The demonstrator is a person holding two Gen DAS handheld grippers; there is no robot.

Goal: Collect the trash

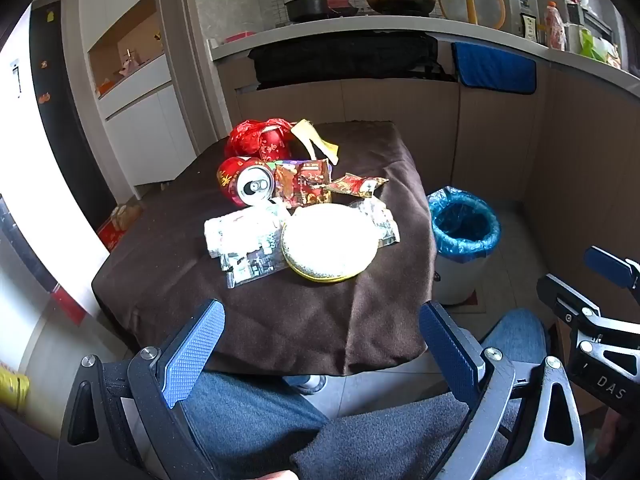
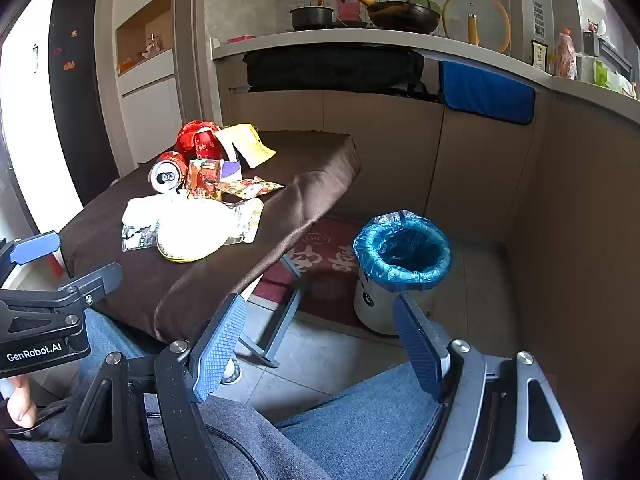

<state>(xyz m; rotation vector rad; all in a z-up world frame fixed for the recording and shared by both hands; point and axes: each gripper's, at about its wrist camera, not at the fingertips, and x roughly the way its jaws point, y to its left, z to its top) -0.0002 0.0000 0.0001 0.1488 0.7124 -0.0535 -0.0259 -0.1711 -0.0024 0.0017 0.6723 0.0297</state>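
Observation:
Trash lies in a heap on a small table under a brown cloth (image 1: 304,320) (image 2: 192,284): a red can (image 1: 246,184) (image 2: 169,171) on its side, a round white lid with a yellow rim (image 1: 330,242) (image 2: 192,236), silver wrappers (image 1: 244,240) (image 2: 140,216), red snack wrappers (image 1: 306,182) (image 2: 204,178), a red bag (image 1: 256,138) (image 2: 196,138) and yellow paper (image 1: 316,138) (image 2: 250,144). A white bin with a blue liner (image 1: 464,228) (image 2: 402,250) stands on the floor right of the table. My left gripper (image 1: 320,332) hangs open before the table's near edge. My right gripper (image 2: 320,336) is open over the floor, close to the bin. Both are empty.
A person's legs in blue jeans (image 1: 248,412) (image 2: 360,420) sit below both grippers. A red mat (image 2: 320,260) lies under the table's folding legs. Behind runs a kitchen counter (image 1: 360,26) with pans, and a blue towel (image 1: 494,68) hangs from it. Cabinet walls close in on the right.

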